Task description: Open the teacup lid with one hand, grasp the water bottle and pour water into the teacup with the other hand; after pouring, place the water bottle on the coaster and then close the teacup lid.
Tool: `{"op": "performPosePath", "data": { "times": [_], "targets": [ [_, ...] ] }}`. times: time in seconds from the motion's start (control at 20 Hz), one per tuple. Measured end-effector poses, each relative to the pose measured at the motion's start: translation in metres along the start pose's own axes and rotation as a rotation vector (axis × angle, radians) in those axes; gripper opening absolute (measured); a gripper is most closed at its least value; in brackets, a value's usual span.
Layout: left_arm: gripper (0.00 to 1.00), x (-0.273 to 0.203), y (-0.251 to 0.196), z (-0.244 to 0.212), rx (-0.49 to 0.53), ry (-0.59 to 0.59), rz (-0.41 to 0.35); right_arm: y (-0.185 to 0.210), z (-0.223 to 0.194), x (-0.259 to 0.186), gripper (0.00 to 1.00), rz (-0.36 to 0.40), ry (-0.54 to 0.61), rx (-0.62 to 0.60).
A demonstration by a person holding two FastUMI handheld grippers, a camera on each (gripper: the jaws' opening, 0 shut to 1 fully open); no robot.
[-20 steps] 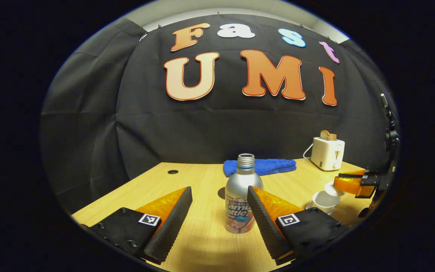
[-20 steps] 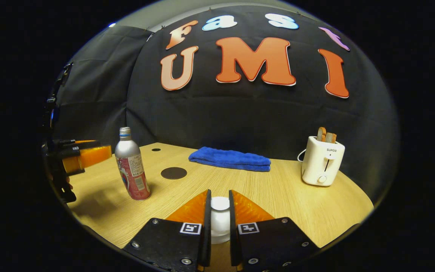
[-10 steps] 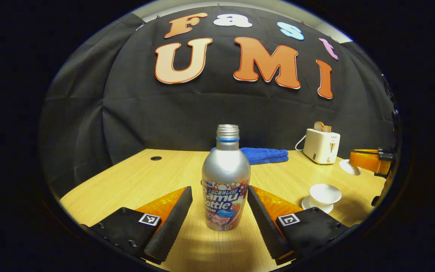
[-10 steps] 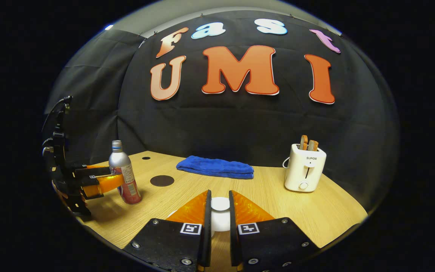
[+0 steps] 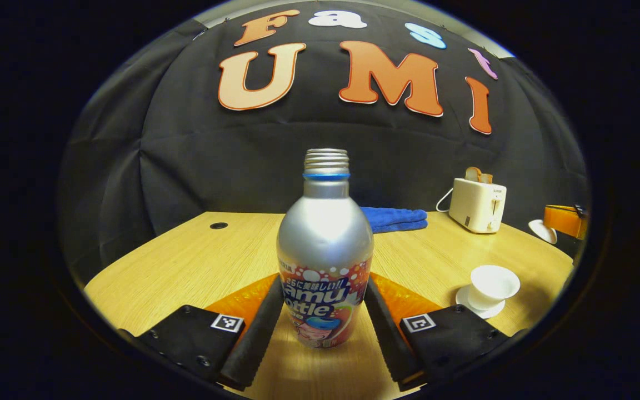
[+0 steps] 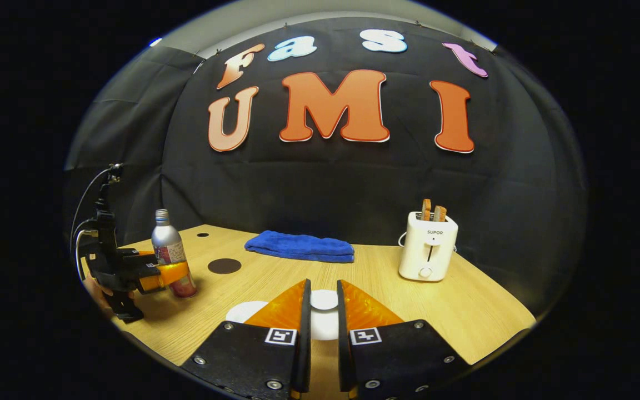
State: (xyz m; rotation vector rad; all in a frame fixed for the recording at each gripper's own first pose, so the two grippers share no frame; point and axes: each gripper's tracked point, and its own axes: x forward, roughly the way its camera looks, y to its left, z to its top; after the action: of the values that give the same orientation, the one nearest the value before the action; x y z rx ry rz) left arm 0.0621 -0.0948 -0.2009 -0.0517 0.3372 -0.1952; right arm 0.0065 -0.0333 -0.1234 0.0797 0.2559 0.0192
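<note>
The water bottle (image 5: pixel 325 250) stands upright on the counter (image 5: pixel 198 261), left tongs (image 5: pixel 323 316) closing around its labelled lower body. Smooth metal, probably slick, so squeeze mid-body. Right tongs (image 6: pixel 323 311) are clamped on the teacup lid (image 6: pixel 324 300).

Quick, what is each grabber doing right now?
Left gripper: fingers on both sides of the water bottle; cannot tell if they press it yet.
Right gripper: shut on the teacup lid, held off the teacup.
</note>
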Motion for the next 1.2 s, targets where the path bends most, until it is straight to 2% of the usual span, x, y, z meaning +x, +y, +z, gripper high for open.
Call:
{"op": "performPosePath", "data": {
  "times": [0.05,0.15,0.2,0.35,0.55,0.6,0.65,0.8,0.95,1.05,1.15,1.2],
  "targets": [
    [0.84,0.001,0.0,0.0,0.0,0.001,0.001,-0.003,0.0,-0.003,0.2,-0.005,0.001,-0.001],
    [0.85,0.002,-0.003,0.002,0.003,0.006,-0.003,-0.009,-0.001,-0.004,0.2,-0.019,0.004,0.002],
    [0.81,0.002,-0.004,0.006,0.005,0.004,-0.003,-0.012,-0.001,-0.003,0.2,-0.025,0.004,0.003],
    [0.83,-0.002,-0.005,0.018,0.056,-0.015,0.008,-0.02,0.0,-0.005,0.2,-0.036,0.005,0.003],
    [0.82,-0.01,-0.013,0.035,0.204,-0.027,0.017,-0.026,-0.001,-0.01,0.2,-0.042,-0.003,0.003],
    [0.85,-0.011,-0.014,0.039,0.246,-0.029,0.019,-0.029,-0.002,-0.011,0.2,-0.046,-0.005,0.002],
    [0.8,-0.011,-0.018,0.041,0.291,-0.031,0.019,-0.032,-0.002,-0.011,0.2,-0.051,-0.005,0.004],
    [0.83,-0.01,-0.034,0.045,0.419,-0.035,0.012,-0.039,-0.006,-0.016,0.2,-0.058,-0.004,0.012],
    [0.8,-0.013,-0.049,0.044,0.524,-0.033,-0.004,-0.05,-0.007,-0.02,0.2,-0.074,-0.009,0.015],
    [0.83,-0.012,-0.059,0.036,0.585,-0.028,-0.022,-0.055,-0.01,-0.023,0.2,-0.075,-0.008,0.023],
    [0.8,-0.011,-0.069,0.027,0.653,-0.011,-0.034,-0.062,-0.015,-0.025,0.21,-0.083,-0.002,0.035],
    [0.83,-0.012,-0.073,0.024,0.693,-0.005,-0.041,-0.065,-0.018,-0.025,0.2,-0.088,-0.001,0.04]
  ]
}}
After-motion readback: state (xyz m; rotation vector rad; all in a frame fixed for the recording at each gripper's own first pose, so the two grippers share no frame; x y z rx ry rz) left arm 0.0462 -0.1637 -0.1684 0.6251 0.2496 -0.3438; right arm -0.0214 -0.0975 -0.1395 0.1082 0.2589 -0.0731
